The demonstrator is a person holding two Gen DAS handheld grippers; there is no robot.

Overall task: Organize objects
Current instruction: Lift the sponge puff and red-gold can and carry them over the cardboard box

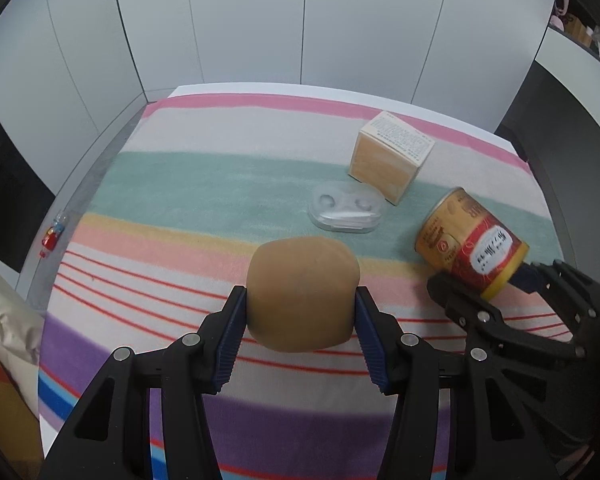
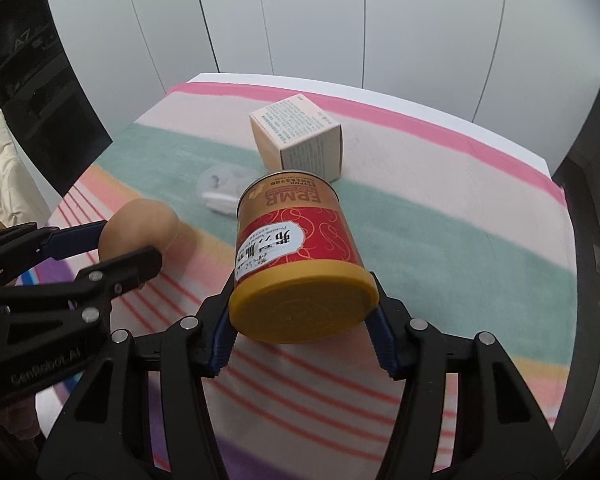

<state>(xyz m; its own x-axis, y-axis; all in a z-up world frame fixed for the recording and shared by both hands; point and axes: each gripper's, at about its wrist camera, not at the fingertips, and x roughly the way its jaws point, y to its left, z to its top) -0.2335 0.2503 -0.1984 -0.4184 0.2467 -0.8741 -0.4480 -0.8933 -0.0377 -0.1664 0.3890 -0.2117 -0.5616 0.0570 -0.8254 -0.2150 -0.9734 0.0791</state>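
Observation:
My left gripper is shut on a tan rounded bun-like object, held above the striped cloth; it also shows in the right wrist view. My right gripper is shut on a red and gold can, tilted with its yellow base toward the camera; the can also shows in the left wrist view. A beige printed box and a clear plastic case lie on the cloth beyond both grippers.
The striped cloth covers the table, which ends at white wall panels. A small red and blue toy lies off the cloth's left edge. A dark shelf stands at the far right.

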